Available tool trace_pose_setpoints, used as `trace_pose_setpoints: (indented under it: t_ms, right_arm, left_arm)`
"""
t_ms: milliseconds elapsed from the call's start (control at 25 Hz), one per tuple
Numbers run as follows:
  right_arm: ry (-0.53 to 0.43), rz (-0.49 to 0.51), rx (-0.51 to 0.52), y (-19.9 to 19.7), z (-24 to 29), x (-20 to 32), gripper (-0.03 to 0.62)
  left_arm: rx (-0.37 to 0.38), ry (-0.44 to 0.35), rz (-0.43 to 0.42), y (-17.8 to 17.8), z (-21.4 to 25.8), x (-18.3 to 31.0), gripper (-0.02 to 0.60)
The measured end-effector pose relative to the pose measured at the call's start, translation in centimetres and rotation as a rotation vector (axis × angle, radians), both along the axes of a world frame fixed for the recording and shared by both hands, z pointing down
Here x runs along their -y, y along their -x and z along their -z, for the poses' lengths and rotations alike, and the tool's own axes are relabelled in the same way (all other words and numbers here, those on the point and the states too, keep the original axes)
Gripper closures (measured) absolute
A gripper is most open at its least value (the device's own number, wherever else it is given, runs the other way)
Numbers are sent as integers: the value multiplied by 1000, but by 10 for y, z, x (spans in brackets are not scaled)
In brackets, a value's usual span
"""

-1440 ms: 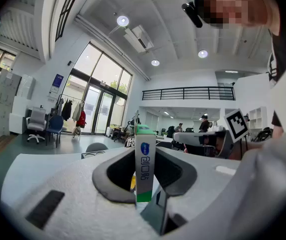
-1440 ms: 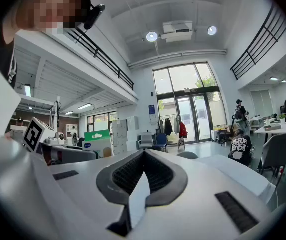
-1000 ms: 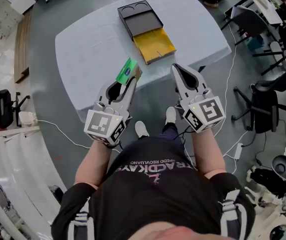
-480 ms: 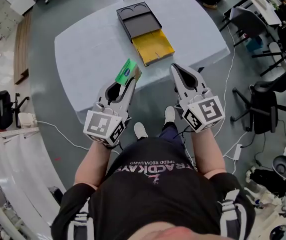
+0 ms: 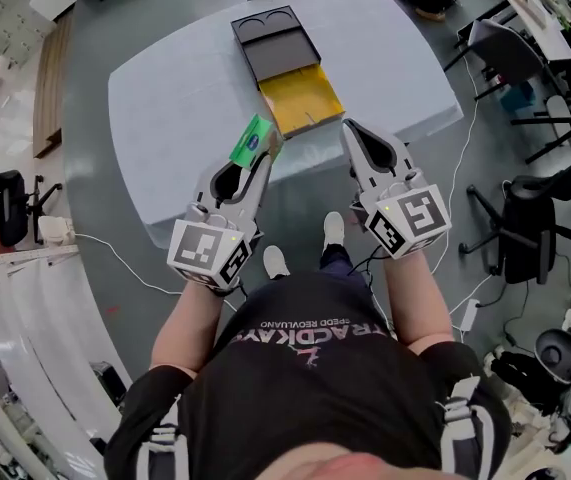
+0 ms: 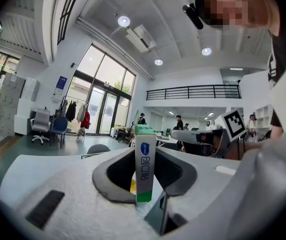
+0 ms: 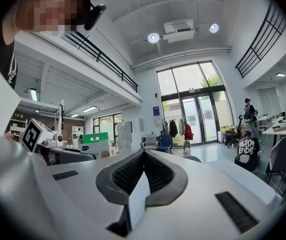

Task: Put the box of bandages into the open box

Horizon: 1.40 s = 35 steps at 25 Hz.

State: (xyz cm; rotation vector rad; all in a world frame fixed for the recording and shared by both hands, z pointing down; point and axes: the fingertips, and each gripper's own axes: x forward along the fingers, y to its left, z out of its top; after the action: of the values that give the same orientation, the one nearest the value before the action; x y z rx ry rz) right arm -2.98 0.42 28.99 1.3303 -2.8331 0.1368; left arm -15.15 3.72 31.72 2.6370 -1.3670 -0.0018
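Observation:
A slim green-and-white box of bandages [image 5: 253, 140] stands upright between the jaws of my left gripper [image 5: 264, 155], which is shut on it, in the air over the table's near edge. In the left gripper view the box of bandages [image 6: 145, 159] is pinched at its lower part. The open box [image 5: 303, 100], with a yellow inside and a black lid [image 5: 277, 38] folded back, lies on the table just beyond and to the right. My right gripper [image 5: 356, 134] hovers beside the table's near edge, shut and holding nothing; its jaws meet in the right gripper view [image 7: 144, 156].
The pale blue table [image 5: 185, 98] has rounded corners. Office chairs [image 5: 525, 218] and cables [image 5: 115, 258] are on the grey floor to the right and left. The person's legs and white shoes [image 5: 333, 230] are below the grippers.
Both grippers keep the same pose and the left keeps its hold on the box of bandages. Only the head view has shifted slightly.

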Motion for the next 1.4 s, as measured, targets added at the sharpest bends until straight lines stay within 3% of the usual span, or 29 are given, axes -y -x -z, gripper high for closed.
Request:
trace_pose_setpoints:
  t_ms: [800,1400]
  right_arm:
    - [15,133,23,-59,-6,81,583]
    - [33,251,57,-86,-11,112,583]
  left_arm:
    - [17,26,133,-65,-6,59,479]
    - [54,46,236,-103,-5,76,479]
